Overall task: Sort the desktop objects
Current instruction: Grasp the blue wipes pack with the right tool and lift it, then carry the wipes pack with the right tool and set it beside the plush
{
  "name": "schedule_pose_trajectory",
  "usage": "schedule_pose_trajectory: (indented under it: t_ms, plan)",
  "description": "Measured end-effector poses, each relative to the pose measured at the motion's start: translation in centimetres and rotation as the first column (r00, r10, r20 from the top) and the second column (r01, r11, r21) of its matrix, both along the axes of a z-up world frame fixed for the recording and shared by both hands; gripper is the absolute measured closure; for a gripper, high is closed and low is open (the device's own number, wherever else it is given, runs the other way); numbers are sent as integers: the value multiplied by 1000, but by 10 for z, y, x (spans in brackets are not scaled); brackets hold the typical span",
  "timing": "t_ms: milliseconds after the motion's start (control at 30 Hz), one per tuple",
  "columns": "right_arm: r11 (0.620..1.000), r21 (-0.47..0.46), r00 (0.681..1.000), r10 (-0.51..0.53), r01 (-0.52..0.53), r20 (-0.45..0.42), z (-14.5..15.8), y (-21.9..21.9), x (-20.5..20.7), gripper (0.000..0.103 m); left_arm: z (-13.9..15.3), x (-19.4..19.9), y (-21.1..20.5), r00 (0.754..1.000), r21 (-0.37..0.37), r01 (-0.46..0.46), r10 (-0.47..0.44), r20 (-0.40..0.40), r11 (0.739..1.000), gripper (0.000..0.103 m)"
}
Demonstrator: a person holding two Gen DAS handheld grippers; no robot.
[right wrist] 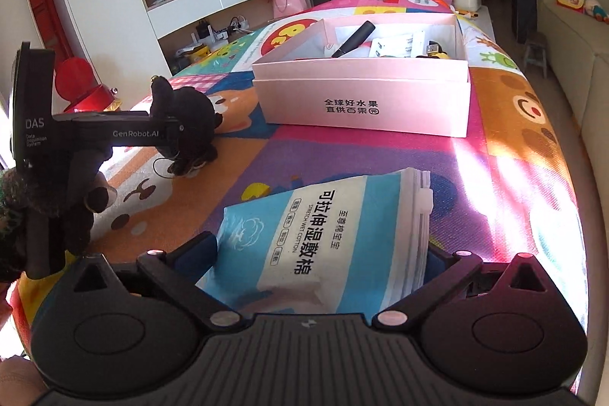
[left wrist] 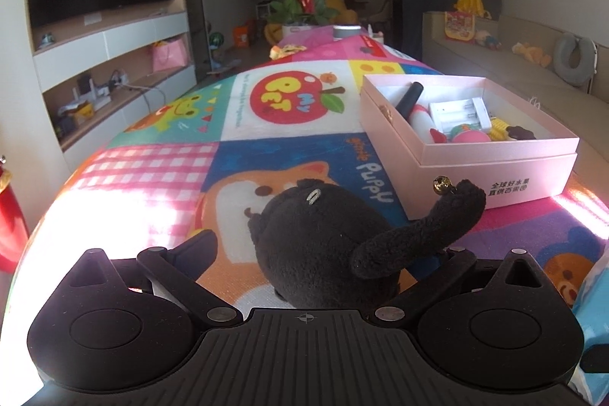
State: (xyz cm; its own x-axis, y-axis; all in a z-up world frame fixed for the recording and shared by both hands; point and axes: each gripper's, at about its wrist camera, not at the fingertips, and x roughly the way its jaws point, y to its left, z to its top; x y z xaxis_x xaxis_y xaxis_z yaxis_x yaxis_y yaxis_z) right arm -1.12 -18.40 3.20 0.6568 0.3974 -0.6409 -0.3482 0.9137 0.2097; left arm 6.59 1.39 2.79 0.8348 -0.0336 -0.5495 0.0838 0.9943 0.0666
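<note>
A table is covered by a bright cartoon mat. A black soft toy is seen between the fingers of the left gripper, low on the mat. In the right wrist view, the toy is pinched by the left gripper, so that gripper is closed on it. One furry arm of the toy is raised, and a small gold bell is seen at its tip. A pink box is set on the mat just beyond the toy and to its right. The box is open on top, and small things are piled inside it, such as a black tube and a white battery case. A blue and white pack of wipes is laid flat on the mat between the fingers of the right gripper. Those fingers are spread wide, and the pack is not squeezed by them. The pink box is seen well past the pack.
</note>
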Motion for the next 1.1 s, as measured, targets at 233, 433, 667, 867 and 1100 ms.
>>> schedule_pose_trajectory:
  t_ms: [233,433,667,867,1100]
  plan:
    - [1000,-30,1000,7,-7,7,-1,9,-3,0,-1,-2,-17,999,46,48,-49,5,998,24]
    - [998,-57,1000,4,-4,12,-3,13,-2,0,9,-27,-44,953,46,299,-301,31,953,23]
    - [998,-57,999,-35,35,-8,-2,16,1,0,-5,-35,-51,952,62,304,-306,29,951,7]
    - [991,-134,1000,3,-5,-17,-1,25,2,0,-1,-39,-39,958,67,284,-286,24,956,4]
    - [999,-19,999,32,-32,5,25,-6,-15,0,-3,-49,-36,936,18,352,-351,-13,936,4]
